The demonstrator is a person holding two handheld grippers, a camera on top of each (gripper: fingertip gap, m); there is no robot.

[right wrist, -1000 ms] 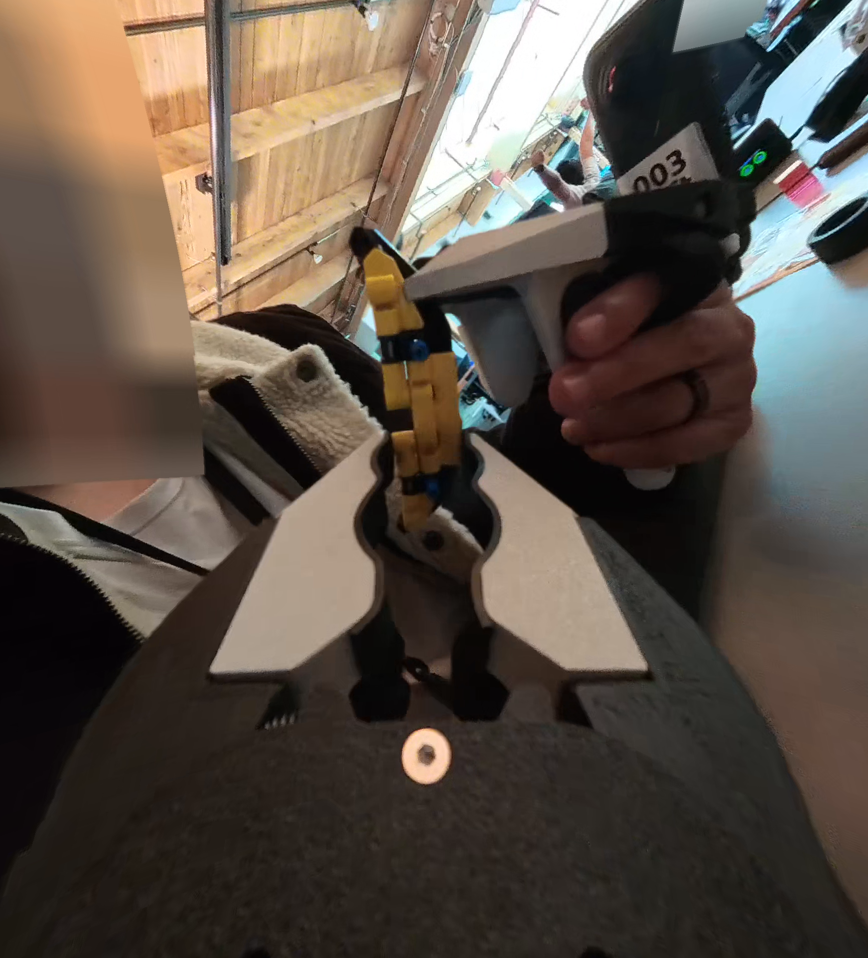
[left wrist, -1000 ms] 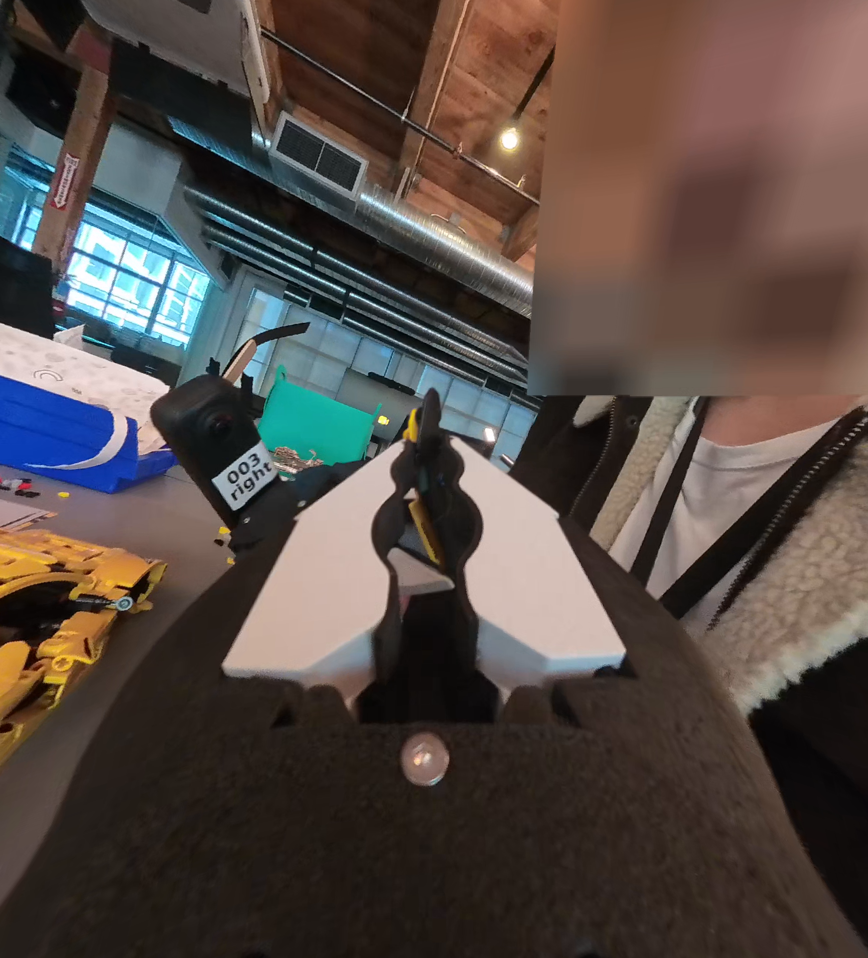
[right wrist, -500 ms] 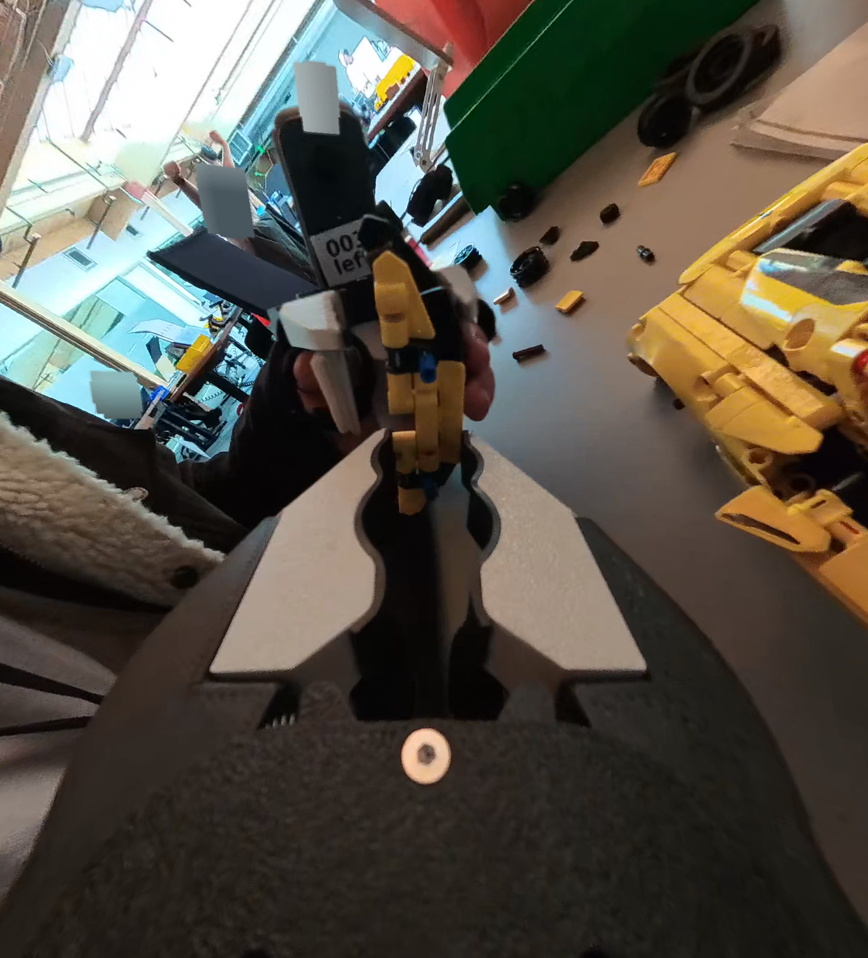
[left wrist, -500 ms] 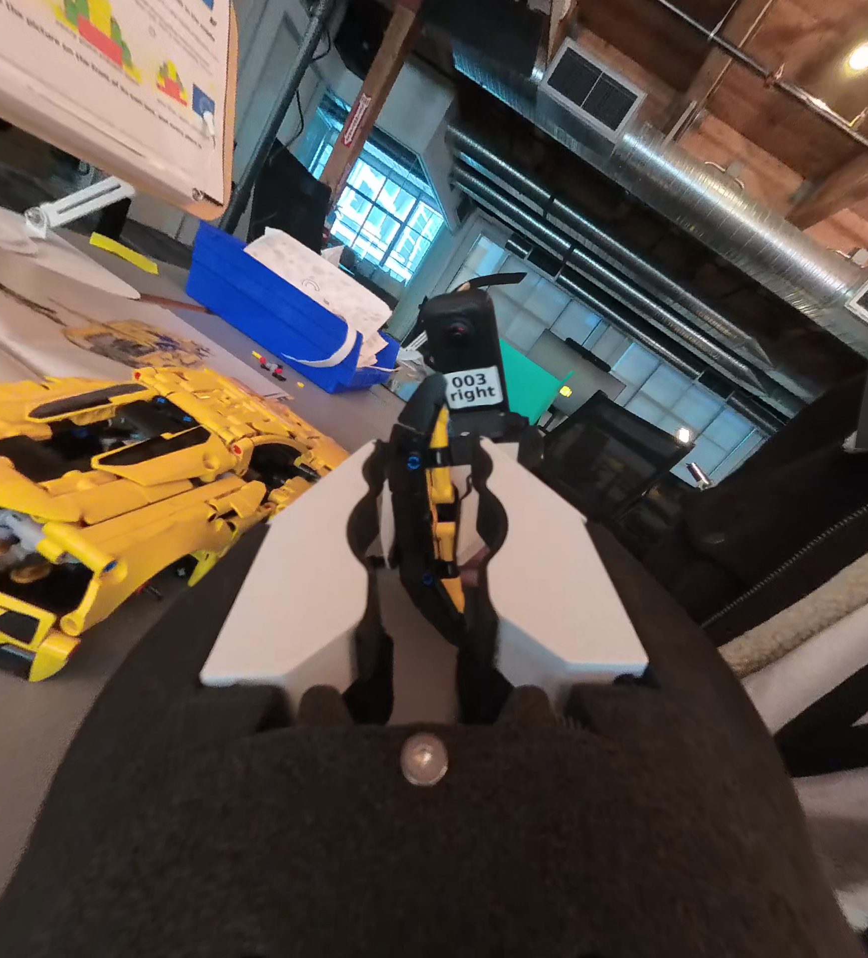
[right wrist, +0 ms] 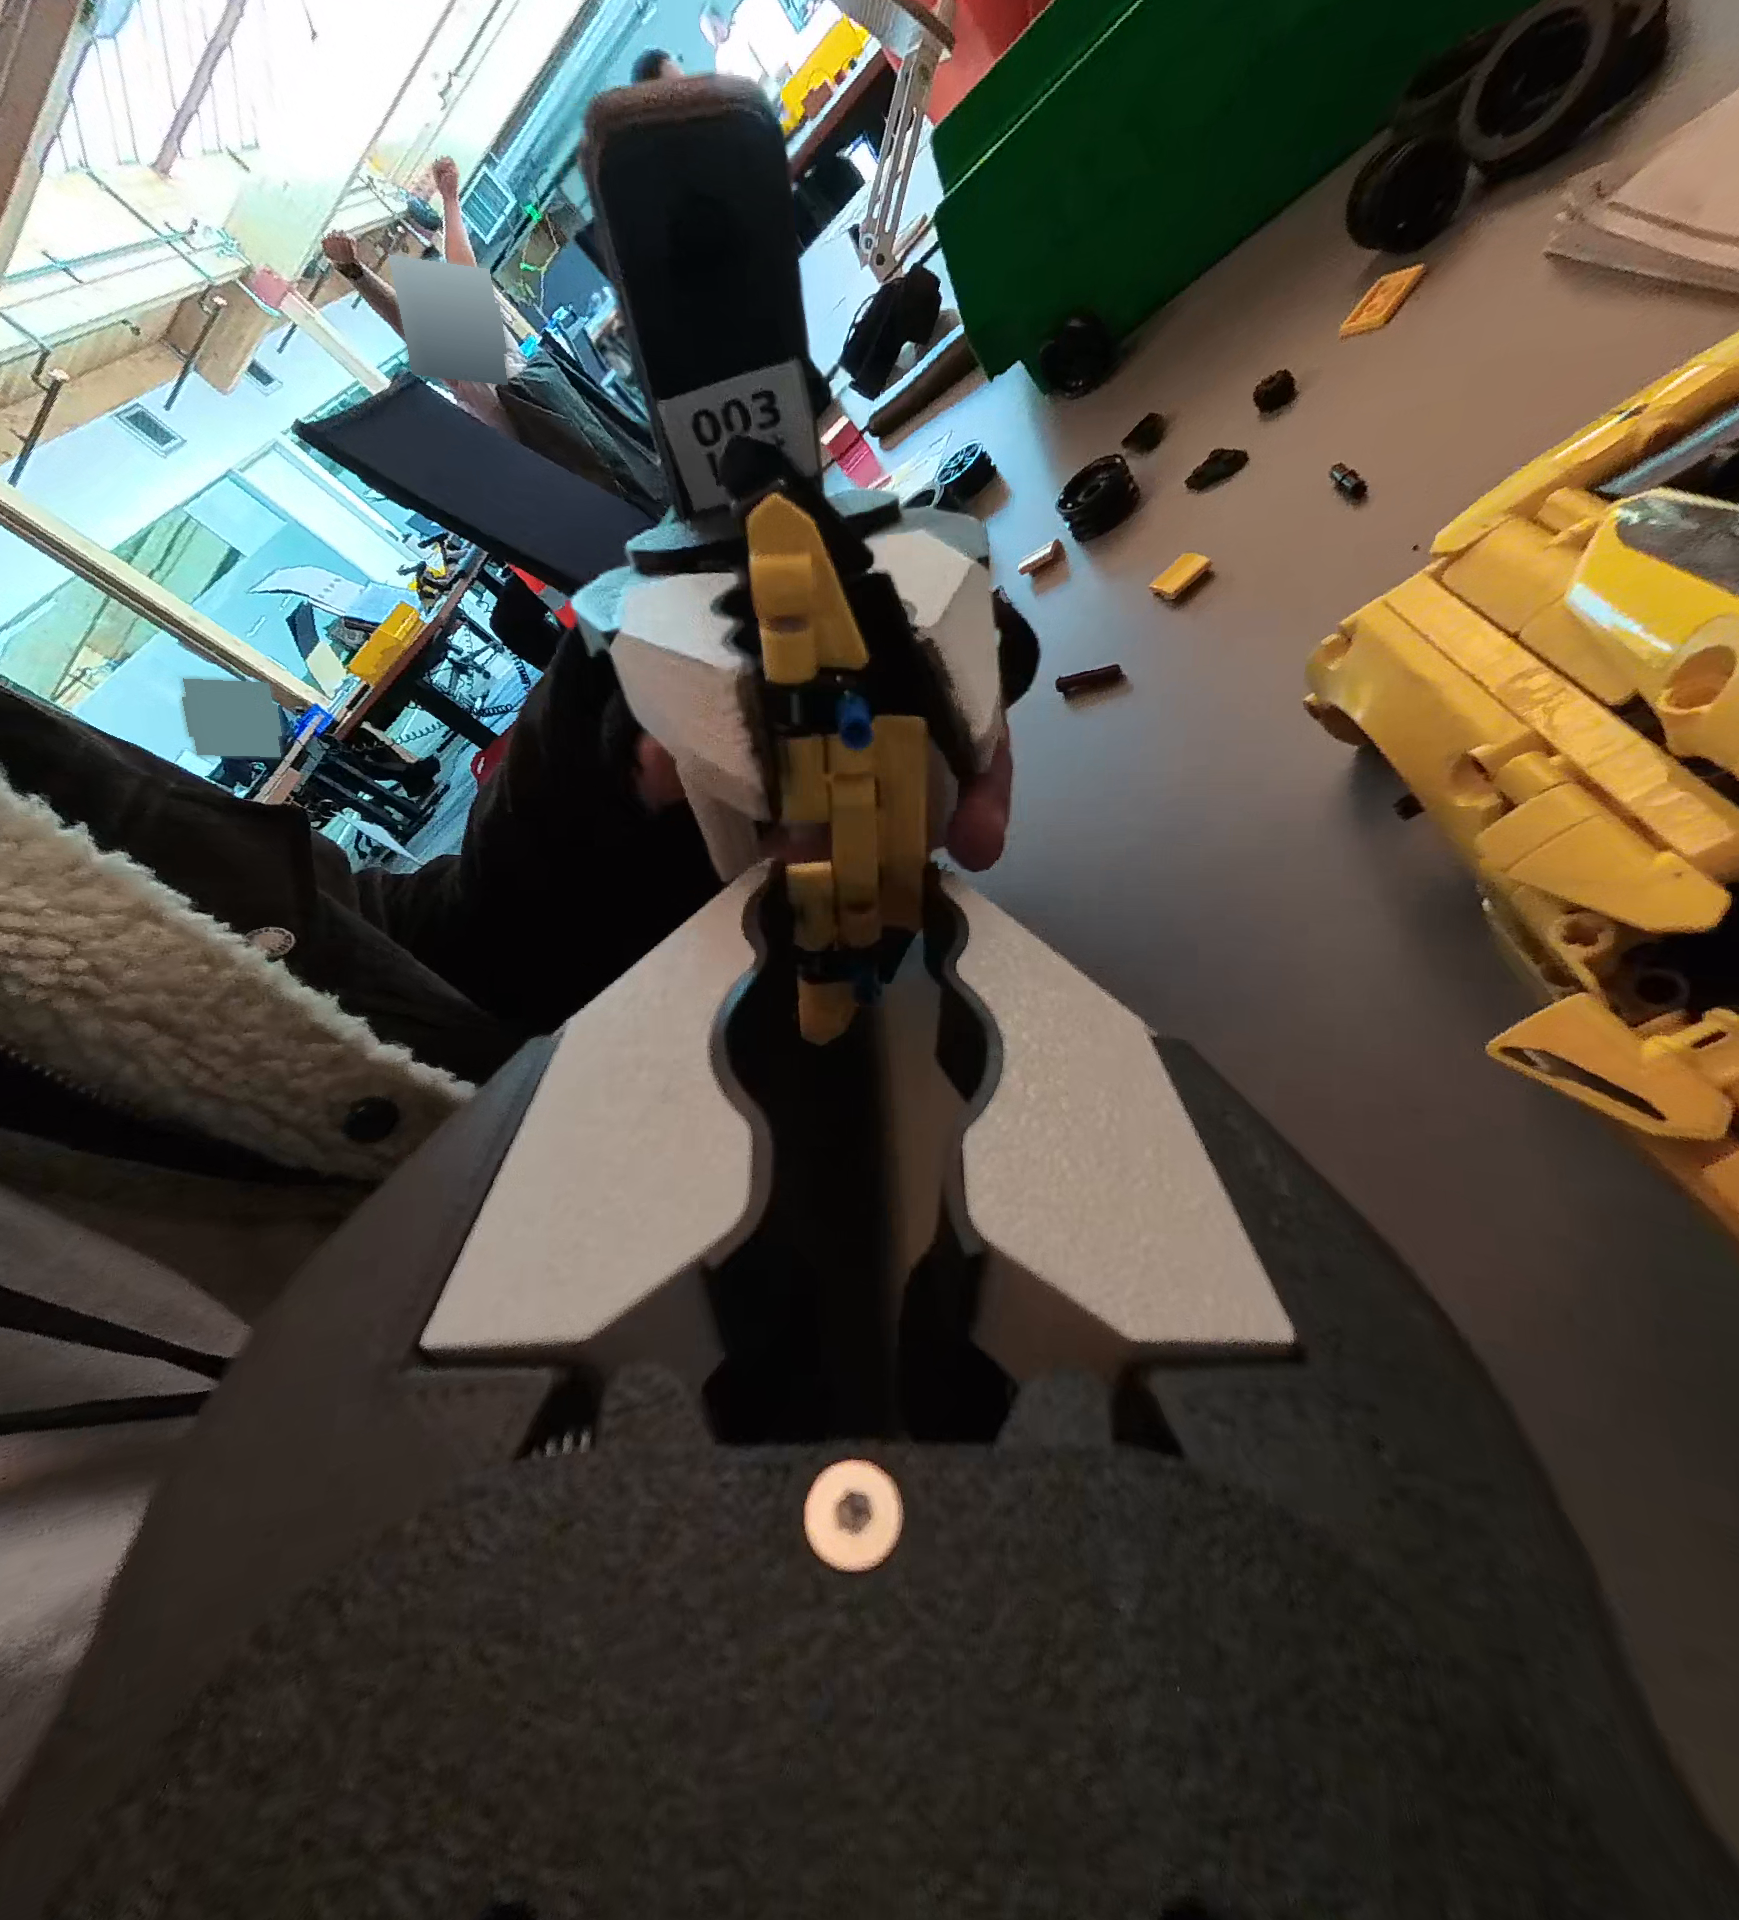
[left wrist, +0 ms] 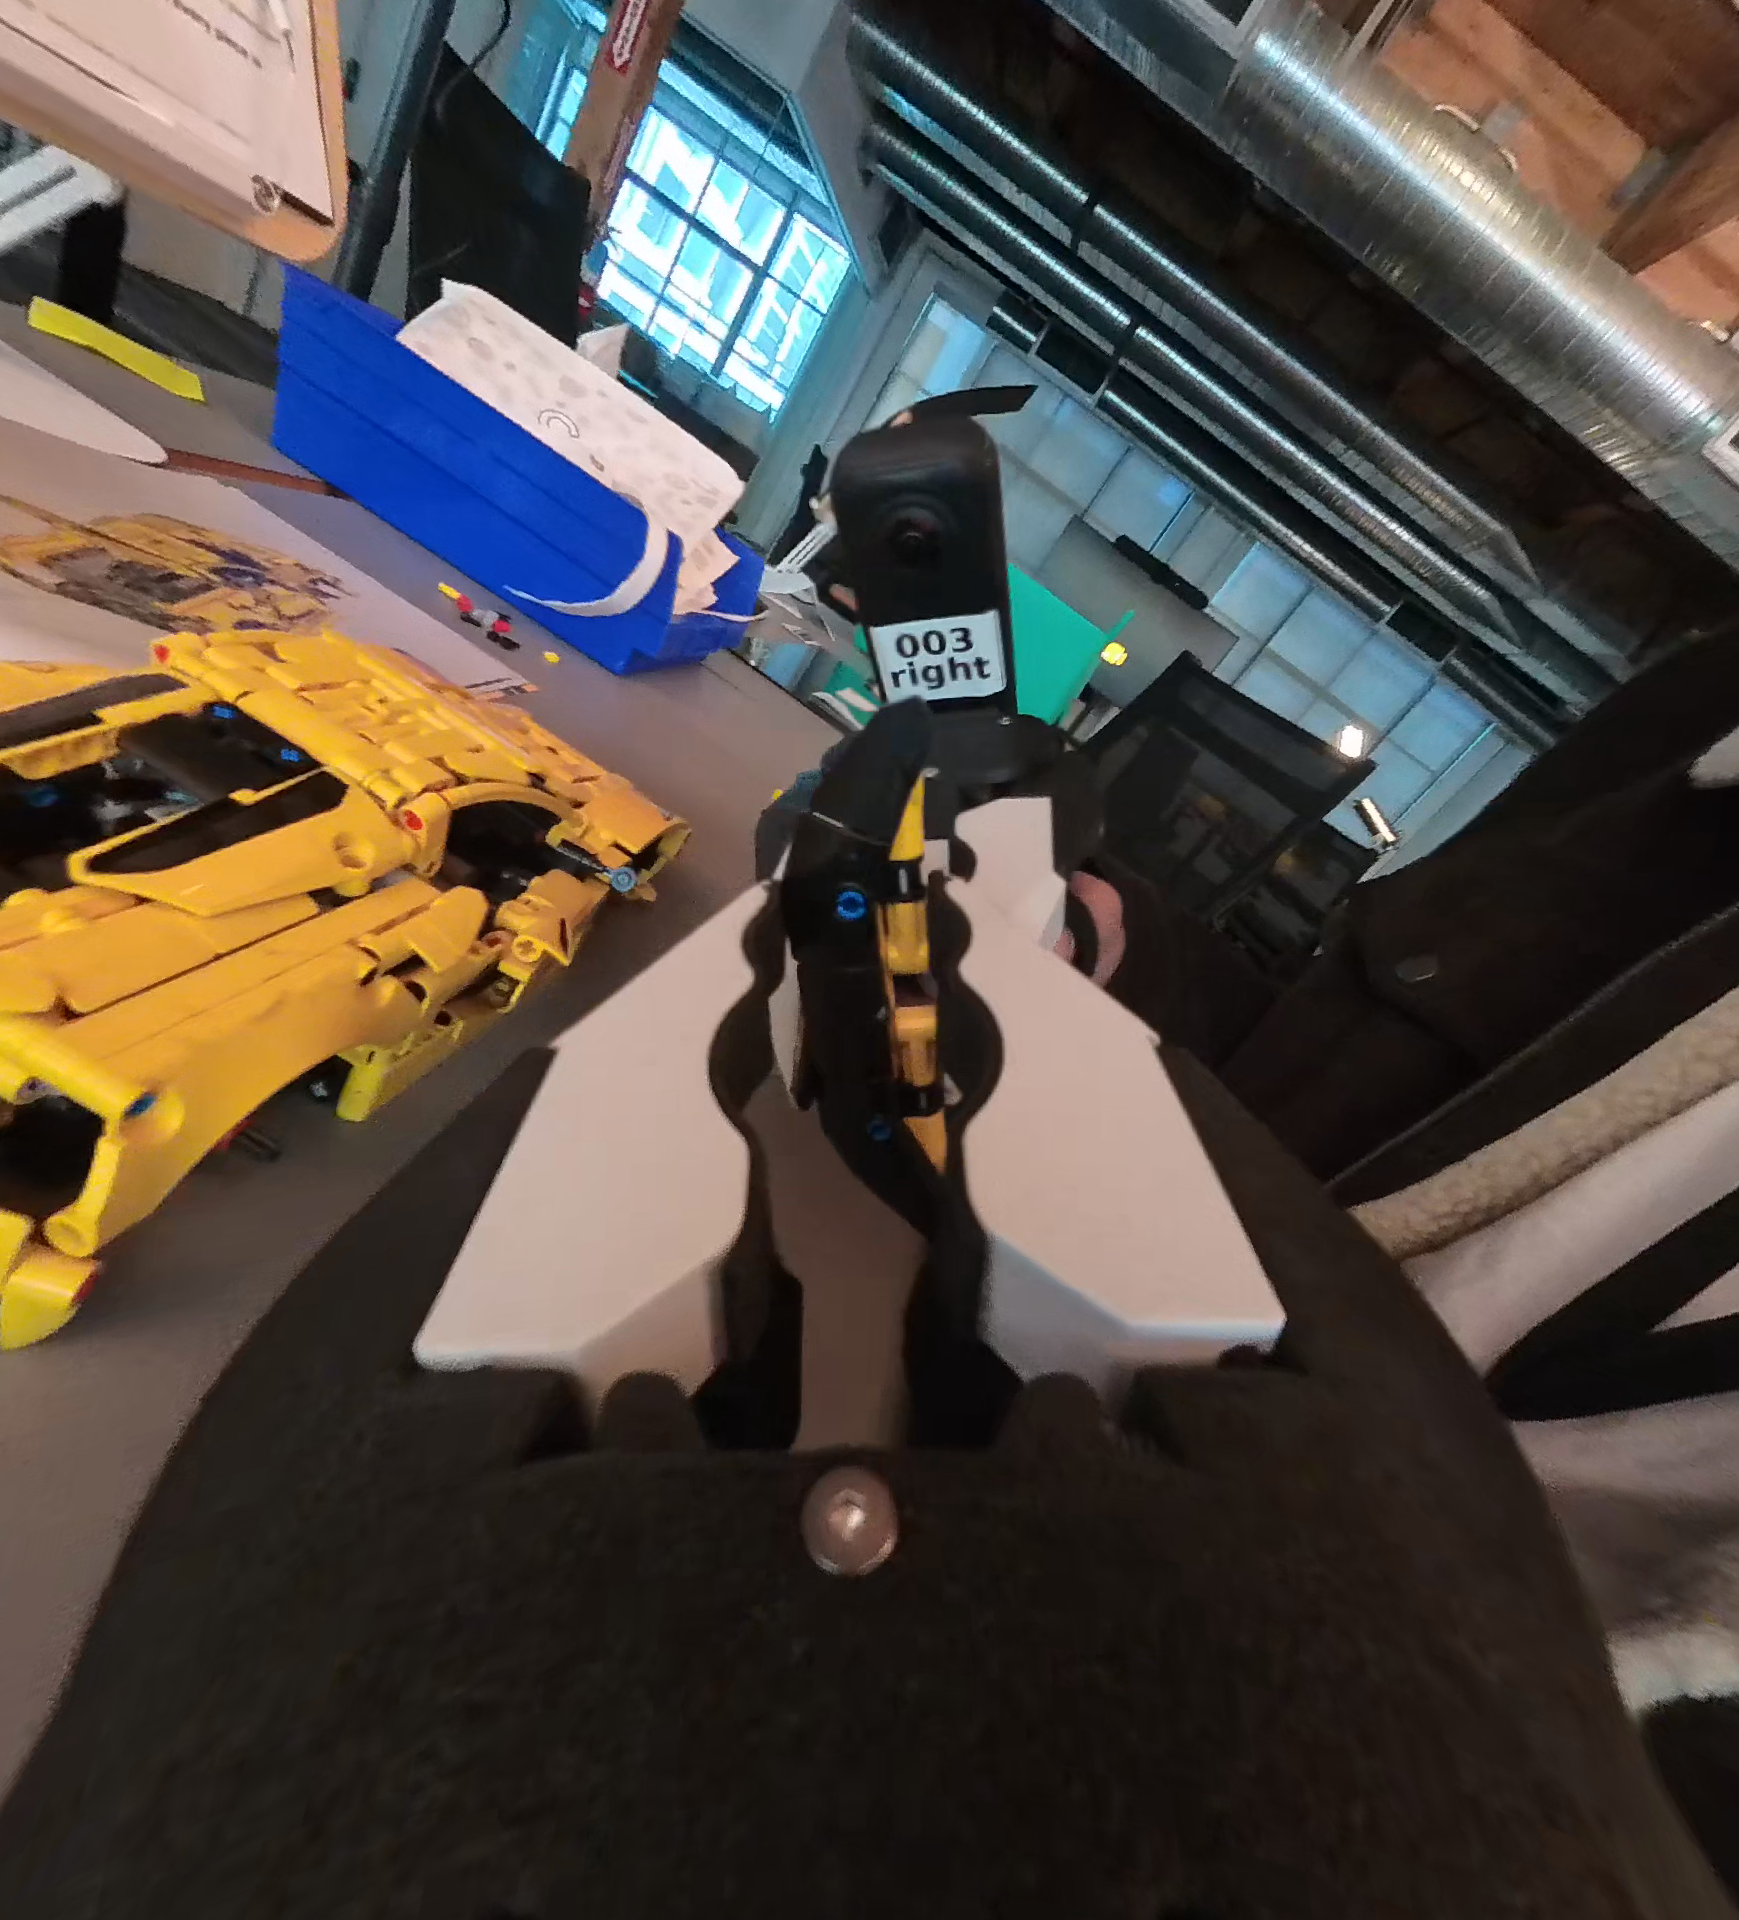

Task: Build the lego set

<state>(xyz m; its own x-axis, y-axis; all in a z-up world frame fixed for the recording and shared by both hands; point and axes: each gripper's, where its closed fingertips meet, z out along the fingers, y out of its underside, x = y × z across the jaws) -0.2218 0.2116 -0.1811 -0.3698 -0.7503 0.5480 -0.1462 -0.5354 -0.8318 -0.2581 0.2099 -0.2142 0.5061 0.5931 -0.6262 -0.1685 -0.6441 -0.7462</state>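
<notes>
Since a second ago both grippers have swung away from the person's jacket toward the grey table point(right wrist: 1260, 831), bringing the yellow car point(left wrist: 221, 883) into sight.

A narrow yellow-and-black piece point(right wrist: 834, 790) is held in the air between the two grippers, beside the car and not touching it. The left gripper point(left wrist: 860, 997) is nearly together, clamped on one end. The right gripper point(right wrist: 849, 945) pinches the other end, slightly open around it.

To do this well, keep both grips firm and line the piece up squarely before pressing it onto the car.

Yellow-black lego piece point(right wrist: 839, 790) upright beside yellow car point(left wrist: 221, 894)
</notes>
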